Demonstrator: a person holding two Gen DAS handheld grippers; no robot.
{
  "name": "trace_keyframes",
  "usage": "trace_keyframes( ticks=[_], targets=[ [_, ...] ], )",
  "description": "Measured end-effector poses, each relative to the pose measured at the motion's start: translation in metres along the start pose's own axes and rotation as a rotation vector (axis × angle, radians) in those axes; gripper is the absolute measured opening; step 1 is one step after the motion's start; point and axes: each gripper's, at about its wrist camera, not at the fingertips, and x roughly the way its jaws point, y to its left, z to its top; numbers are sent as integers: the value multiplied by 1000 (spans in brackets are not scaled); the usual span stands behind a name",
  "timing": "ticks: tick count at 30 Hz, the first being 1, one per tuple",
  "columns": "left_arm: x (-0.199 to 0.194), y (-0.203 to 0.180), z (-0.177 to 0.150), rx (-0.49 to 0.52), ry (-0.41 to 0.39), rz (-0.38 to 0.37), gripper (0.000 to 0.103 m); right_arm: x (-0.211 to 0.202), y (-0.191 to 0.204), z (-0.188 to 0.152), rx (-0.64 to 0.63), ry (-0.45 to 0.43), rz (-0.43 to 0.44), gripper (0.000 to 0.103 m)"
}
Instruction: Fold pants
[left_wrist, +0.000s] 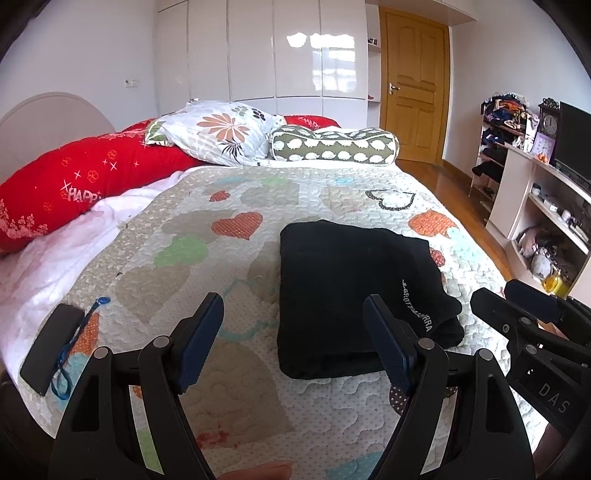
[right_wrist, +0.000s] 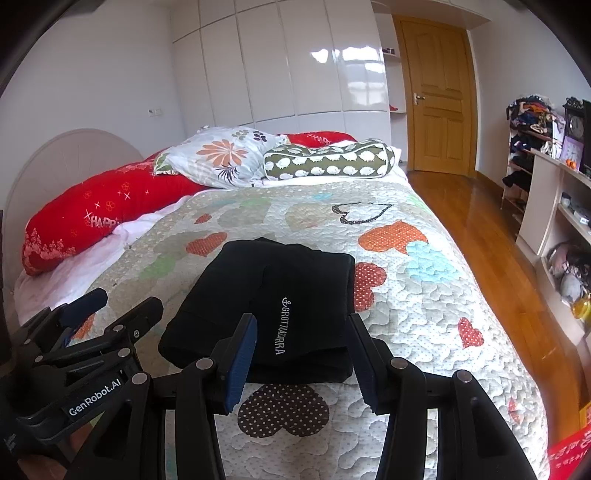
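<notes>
The black pants (left_wrist: 343, 295) lie folded in a compact stack on the heart-patterned quilt (left_wrist: 229, 206), white lettering on top; they also show in the right wrist view (right_wrist: 266, 306). My left gripper (left_wrist: 295, 339) is open and empty, held above the quilt just near of the stack's left front corner. My right gripper (right_wrist: 301, 362) is open and empty, its fingertips just near of the stack's front edge. The right gripper shows at the right edge of the left wrist view (left_wrist: 517, 306); the left gripper shows at the left of the right wrist view (right_wrist: 110, 306).
A black phone with a blue strap (left_wrist: 51, 347) lies at the quilt's left edge. A red duvet (left_wrist: 85, 177), a floral pillow (left_wrist: 218, 133) and a green bolster (left_wrist: 332, 146) lie at the head of the bed. Wood floor (right_wrist: 491, 236) and shelves (left_wrist: 546, 206) are on the right.
</notes>
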Motion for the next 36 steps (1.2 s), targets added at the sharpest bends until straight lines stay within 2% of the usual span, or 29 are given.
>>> trace_keyframes(
  ticks=[36],
  targets=[
    [5, -4, -7, 10, 27, 3, 79, 7, 4, -4, 10, 18, 4, 48]
  ],
)
